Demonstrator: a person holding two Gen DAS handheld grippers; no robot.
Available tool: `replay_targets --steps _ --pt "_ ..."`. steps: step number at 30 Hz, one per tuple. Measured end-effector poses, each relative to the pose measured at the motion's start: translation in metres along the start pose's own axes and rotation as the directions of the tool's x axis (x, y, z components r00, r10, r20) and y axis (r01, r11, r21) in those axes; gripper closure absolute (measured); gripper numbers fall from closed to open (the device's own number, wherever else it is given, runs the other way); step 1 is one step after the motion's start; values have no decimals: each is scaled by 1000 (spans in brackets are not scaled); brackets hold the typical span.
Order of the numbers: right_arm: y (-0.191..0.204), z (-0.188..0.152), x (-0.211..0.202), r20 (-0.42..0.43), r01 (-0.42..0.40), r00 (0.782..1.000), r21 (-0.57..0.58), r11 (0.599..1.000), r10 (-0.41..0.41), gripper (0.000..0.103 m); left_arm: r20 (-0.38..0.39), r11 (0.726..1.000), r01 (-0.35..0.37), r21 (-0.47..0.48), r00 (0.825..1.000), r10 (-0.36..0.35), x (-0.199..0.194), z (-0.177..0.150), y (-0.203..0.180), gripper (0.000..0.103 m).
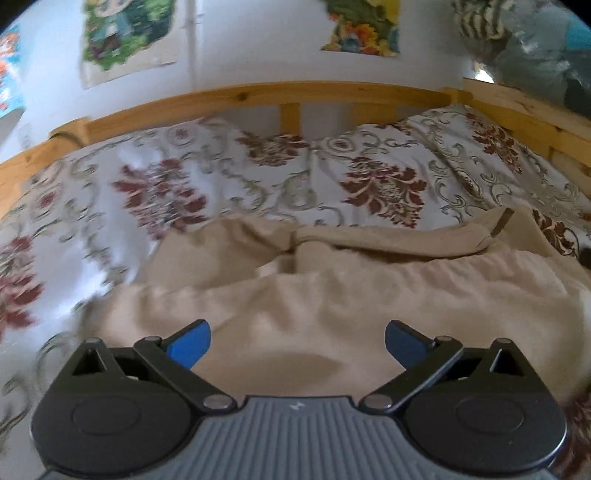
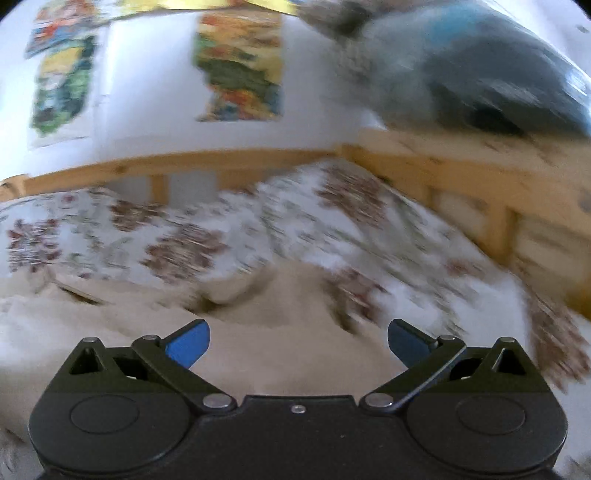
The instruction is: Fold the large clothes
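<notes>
A large beige garment (image 1: 332, 295) lies crumpled on the flowered bedspread (image 1: 221, 177), with a folded-over edge toward the far side. My left gripper (image 1: 297, 343) is open just above the garment's near part, its blue pads (image 1: 192, 343) wide apart and holding nothing. In the right wrist view, which is blurred by motion, the same garment (image 2: 277, 343) lies below my right gripper (image 2: 298, 343), which is open and empty.
A wooden bed frame (image 1: 258, 96) runs along the far side and the right side (image 2: 480, 173). Posters (image 1: 125, 33) hang on the white wall. A pile of dark and blue-grey things (image 2: 480, 74) sits beyond the right rail.
</notes>
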State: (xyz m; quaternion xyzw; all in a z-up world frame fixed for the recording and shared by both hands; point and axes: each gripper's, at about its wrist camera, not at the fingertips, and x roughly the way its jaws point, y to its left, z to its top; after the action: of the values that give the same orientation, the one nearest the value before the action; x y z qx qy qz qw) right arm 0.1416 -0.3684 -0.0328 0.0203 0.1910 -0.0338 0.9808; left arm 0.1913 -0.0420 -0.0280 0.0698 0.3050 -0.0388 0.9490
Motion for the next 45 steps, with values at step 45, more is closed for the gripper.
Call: replay_targets --steps 45 --pt "-15 -27 27 -58 251 966 7 968 -250 1 10 735 119 -667 989 -150 -33 -109 109 1"
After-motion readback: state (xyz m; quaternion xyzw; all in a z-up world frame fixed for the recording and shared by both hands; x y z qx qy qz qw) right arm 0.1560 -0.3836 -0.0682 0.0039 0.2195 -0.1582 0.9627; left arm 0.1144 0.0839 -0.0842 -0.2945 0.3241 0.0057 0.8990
